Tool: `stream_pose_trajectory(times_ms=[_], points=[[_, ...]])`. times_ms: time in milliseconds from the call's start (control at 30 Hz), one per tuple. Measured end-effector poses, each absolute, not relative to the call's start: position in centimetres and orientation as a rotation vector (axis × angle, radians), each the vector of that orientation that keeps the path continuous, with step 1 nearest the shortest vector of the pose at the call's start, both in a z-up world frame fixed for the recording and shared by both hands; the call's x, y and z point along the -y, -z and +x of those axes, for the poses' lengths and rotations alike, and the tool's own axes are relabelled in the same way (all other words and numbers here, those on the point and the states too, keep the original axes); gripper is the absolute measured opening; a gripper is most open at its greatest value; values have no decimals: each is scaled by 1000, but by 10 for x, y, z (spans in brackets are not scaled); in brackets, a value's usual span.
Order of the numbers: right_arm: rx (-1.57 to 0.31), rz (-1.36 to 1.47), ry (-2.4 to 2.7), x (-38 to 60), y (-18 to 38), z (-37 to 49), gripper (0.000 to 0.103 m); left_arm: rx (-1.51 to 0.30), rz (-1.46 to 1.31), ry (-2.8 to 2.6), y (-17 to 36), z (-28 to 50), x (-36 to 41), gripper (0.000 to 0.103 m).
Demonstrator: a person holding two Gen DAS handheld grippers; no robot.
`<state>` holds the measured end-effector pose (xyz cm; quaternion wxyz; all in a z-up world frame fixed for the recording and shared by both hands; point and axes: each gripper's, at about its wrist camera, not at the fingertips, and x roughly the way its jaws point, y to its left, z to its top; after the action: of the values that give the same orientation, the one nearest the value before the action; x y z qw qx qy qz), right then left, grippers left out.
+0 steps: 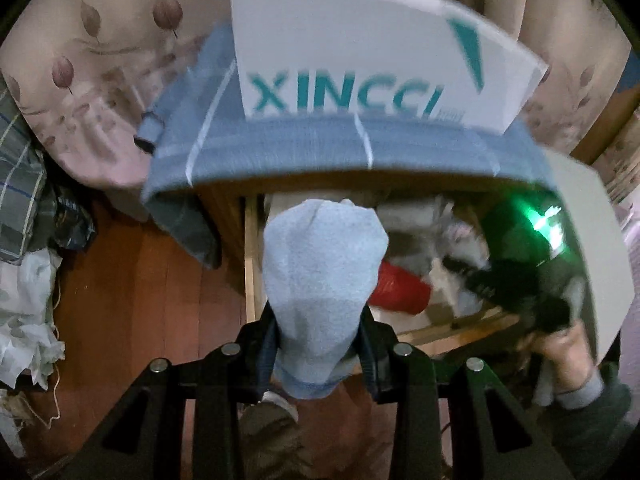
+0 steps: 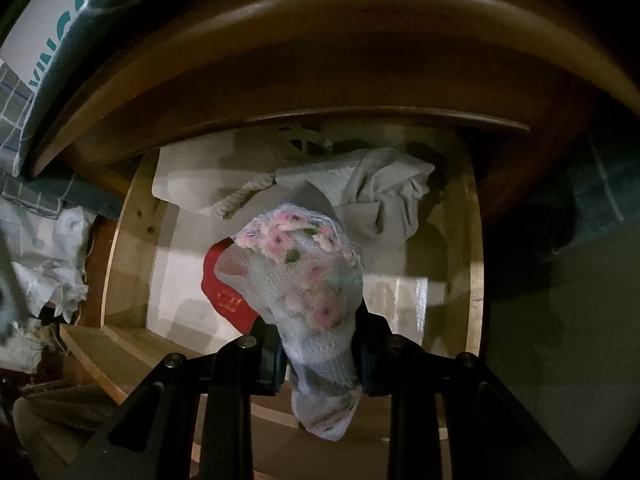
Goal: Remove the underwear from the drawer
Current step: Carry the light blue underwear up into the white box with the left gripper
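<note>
Both claws hold cloth over the open drawer (image 2: 132,216).
Left gripper (image 1: 320,344) clamps blue underwear (image 1: 320,272); right gripper (image 2: 320,356) clamps floral underwear (image 2: 308,280). Inside: white cloths (image 2: 384,192) at the back edge, red item (image 2: 224,292).

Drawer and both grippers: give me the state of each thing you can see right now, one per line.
Drawer: pulled open, clothes inside.
Left gripper: shut on light blue underwear, which is held up above the drawer.
Right gripper: shut on floral mesh underwear, over the drawer.
Red item: lying in the drawer.
White garments: crumpled at the drawer's back.
White box: on top of the cabinet.
</note>
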<state>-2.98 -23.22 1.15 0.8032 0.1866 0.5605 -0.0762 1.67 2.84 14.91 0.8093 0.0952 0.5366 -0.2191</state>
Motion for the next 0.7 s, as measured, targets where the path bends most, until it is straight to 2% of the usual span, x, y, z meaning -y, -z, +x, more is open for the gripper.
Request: stream_pose_trajectory(times_ms=[433, 567, 700], points=[[-1212, 413, 166, 232, -8, -31, 26, -786, 166, 454, -314, 68, -16, 35], [-1213, 424, 168, 234, -8, -33, 26, -752, 206, 466, -332, 99, 12, 35], [-1221, 447, 162, 235, -5, -34, 26, -799, 229, 457, -313, 135, 39, 35]])
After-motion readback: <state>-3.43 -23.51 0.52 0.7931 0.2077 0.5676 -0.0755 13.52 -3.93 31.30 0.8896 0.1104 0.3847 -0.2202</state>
